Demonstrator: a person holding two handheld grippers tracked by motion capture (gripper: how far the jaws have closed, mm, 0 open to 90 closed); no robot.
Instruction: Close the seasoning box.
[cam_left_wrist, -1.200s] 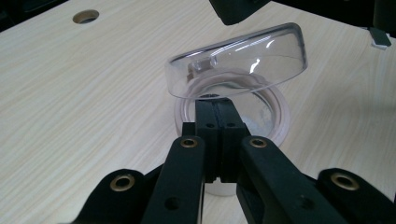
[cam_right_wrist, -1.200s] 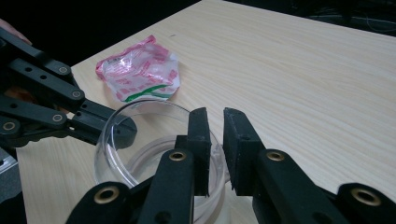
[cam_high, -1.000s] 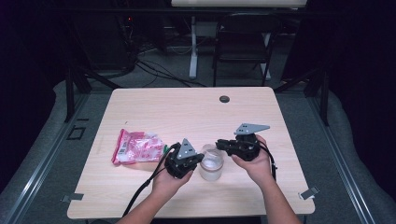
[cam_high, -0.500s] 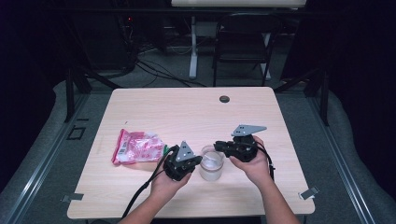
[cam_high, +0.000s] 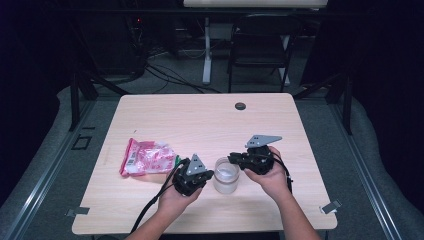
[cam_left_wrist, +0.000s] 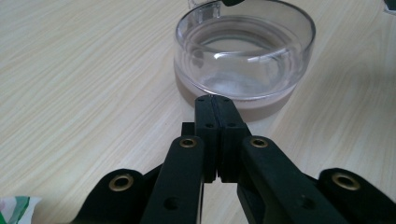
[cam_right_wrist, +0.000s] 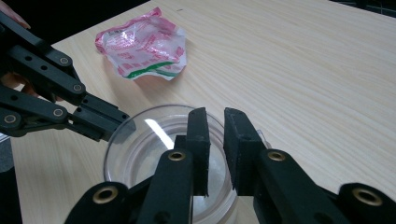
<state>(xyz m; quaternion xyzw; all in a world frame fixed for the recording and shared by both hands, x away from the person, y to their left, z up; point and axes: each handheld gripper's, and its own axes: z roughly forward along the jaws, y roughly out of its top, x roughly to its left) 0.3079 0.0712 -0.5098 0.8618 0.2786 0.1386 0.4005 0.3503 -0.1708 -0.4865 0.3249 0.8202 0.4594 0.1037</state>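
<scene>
Pale wood grain on the bench, fine streaks running lengthwise. Clear, colourless plastic for the round container — whitish at its base. Crinkled packet in pink and white, one green stripe across. Matte black left claw and right claw — brass-coloured rivets. Small dark disc near the far edge.
</scene>
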